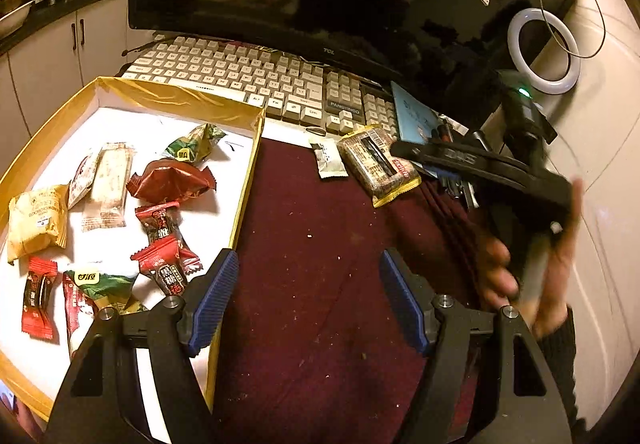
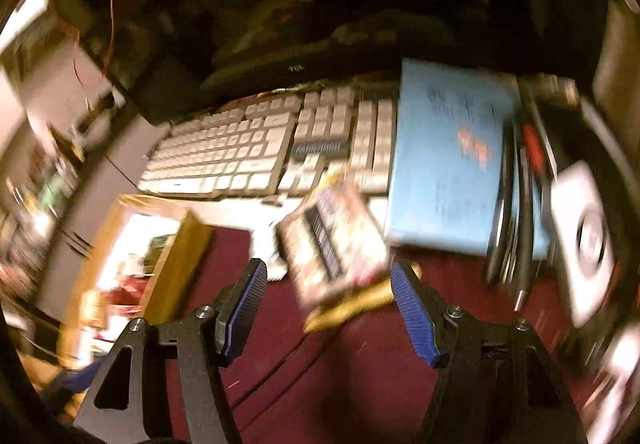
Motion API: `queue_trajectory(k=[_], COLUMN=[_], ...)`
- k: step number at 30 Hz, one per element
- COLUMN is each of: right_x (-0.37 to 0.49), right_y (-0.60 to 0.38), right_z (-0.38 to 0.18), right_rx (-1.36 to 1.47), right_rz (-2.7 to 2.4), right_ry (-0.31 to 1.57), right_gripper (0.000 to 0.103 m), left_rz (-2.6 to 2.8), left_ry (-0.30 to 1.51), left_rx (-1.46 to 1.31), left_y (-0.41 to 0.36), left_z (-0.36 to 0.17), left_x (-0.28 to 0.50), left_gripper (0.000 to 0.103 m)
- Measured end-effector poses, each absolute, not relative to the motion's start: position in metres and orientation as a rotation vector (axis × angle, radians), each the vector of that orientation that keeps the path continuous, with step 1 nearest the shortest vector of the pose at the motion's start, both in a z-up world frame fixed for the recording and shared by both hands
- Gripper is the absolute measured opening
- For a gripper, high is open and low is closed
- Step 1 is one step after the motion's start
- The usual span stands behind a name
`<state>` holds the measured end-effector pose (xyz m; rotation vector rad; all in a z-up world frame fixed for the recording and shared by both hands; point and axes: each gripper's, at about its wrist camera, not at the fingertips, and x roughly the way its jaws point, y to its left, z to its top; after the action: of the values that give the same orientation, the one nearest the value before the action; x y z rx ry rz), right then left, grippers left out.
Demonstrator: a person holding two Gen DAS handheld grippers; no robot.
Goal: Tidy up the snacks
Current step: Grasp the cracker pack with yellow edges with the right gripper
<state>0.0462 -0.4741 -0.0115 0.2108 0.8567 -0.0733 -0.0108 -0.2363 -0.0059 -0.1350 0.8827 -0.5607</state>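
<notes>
— Left view?
— Left gripper [image 1: 309,298], jaws wide open, empty; box [image 1: 208,100] of snacks to their left, one pack [image 1: 376,164] ahead on the table [image 1: 320,244].
— Right view?
— Blurred — right gripper [image 2: 329,310], jaws open, pack [image 2: 336,244] just ahead between them.

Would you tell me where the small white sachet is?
In the left wrist view, the sachet lies on the maroon cloth, between the gold box and the yellow-edged snack pack.
</notes>
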Motion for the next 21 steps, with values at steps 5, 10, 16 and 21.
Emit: queue_trajectory(k=[5,10,16,21], right_x=[0.072,0.065,0.067,0.045], right_y=[-0.465,-0.442,-0.429,-0.430], right_z=[-0.031,-0.037,-0.050,-0.043], right_rx=[0.087,-0.042,-0.175,-0.125], right_rz=[-0.042,-0.086,-0.127,-0.122], right_ry=[0.899,0.891,0.914,0.922], right_gripper=[0.071,0.078,0.075,0.070], left_rz=[-0.565,-0.569,-0.578,-0.562], left_ry=[0.876,0.868,0.860,0.890], left_rx=[-0.149,-0.136,-0.135,-0.120], left_y=[-0.234,-0.232,-0.232,-0.238], left_z=[-0.004,0.000,0.008,0.005], left_x=[-0.014,-0.019,-0.023,-0.019], left_gripper=[0.072,0.072,0.072,0.072])
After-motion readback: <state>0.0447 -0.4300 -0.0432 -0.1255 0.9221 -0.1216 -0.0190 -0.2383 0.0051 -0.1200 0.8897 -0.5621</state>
